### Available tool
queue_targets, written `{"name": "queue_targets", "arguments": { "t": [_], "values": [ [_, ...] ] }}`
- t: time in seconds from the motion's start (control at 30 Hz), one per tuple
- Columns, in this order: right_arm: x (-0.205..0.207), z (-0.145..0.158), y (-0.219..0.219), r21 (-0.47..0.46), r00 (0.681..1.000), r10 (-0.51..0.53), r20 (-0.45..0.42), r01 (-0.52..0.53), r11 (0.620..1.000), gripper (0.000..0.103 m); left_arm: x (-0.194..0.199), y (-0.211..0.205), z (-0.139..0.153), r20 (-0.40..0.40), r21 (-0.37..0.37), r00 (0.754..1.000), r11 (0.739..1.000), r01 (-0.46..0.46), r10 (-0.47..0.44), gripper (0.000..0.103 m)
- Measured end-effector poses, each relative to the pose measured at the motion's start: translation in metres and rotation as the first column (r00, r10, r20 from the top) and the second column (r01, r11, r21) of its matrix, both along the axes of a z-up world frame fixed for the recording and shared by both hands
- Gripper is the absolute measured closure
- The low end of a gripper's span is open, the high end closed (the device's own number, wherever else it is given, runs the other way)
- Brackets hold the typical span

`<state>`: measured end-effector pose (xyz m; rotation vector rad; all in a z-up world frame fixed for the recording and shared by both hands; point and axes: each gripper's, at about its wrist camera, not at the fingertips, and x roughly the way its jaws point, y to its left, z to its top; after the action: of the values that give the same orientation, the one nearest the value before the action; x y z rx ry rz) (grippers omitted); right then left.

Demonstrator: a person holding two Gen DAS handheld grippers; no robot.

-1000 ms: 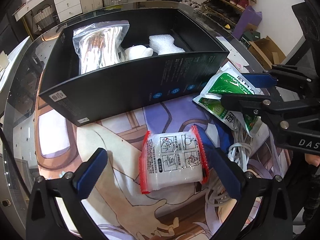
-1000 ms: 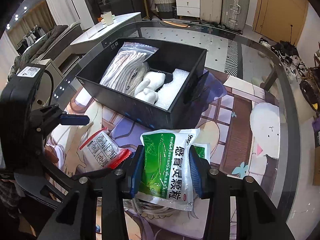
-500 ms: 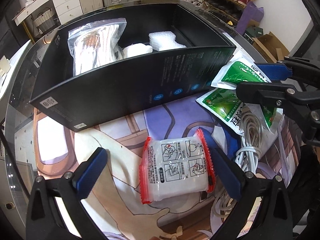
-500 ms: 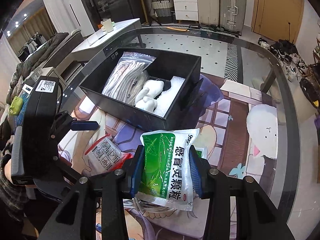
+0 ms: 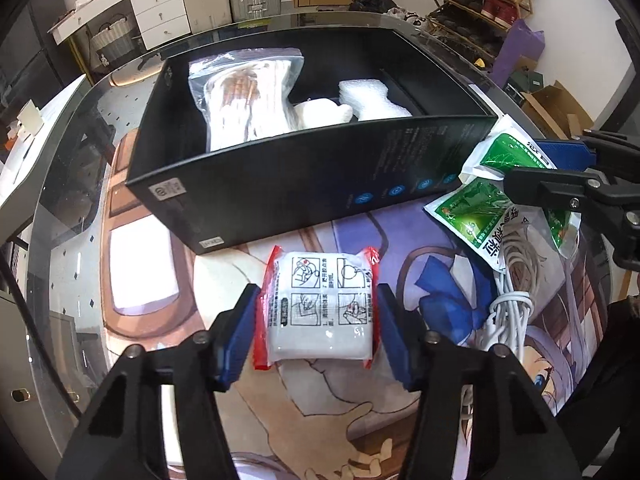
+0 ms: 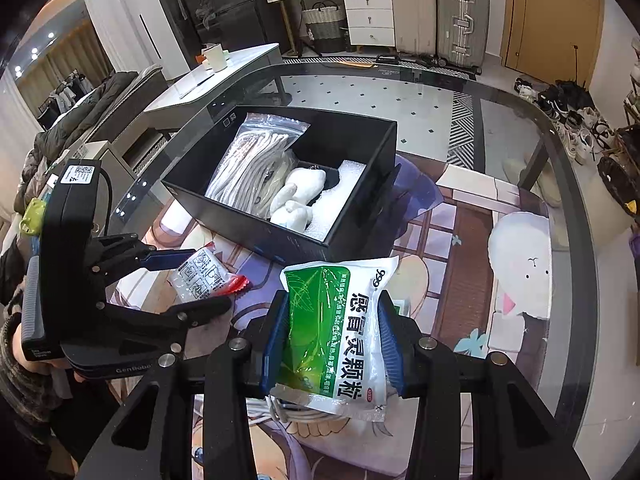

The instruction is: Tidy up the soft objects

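Left wrist view: the left gripper (image 5: 318, 326) has just been closing, and its blue pads now touch the red-edged white packet (image 5: 320, 308) at lower centre, below the black box (image 5: 280, 176).

Right wrist view: the right gripper (image 6: 332, 340) clamps the green medicine pouch (image 6: 336, 328) at lower centre, with the box at upper centre.

surface: glass table (image 6: 460, 92) | on it: printed mat (image 5: 132, 264) | on mat: black box (image 5: 304, 184), white cable (image 5: 516, 312)

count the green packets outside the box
2: one green packet is clamped in the right gripper; the second lies under it on the mat by the box, over the white cable. More may be hidden beneath.
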<state>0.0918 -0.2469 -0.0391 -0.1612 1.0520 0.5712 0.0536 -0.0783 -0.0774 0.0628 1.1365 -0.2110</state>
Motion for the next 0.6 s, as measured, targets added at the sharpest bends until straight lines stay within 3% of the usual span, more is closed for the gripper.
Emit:
{"name": "queue_targets", "arguments": {
  "t": [0.17,0.6],
  "values": [
    [0.0,0.001,0.0,0.001,1.0,0.0,0.001,0.0,1.0,0.061,-0.003,0.003,-0.001,0.004,0.0,1.0,1.0,0.0,0.0,0.055],
    [-0.004,0.0,0.006,-0.007,1.0,0.019,0.008,-0.019,1.0,0.061,-0.013,0.015,0.012,0.025,-0.042,1.0,0.999,0.001,0.001,0.056]
  ]
}}
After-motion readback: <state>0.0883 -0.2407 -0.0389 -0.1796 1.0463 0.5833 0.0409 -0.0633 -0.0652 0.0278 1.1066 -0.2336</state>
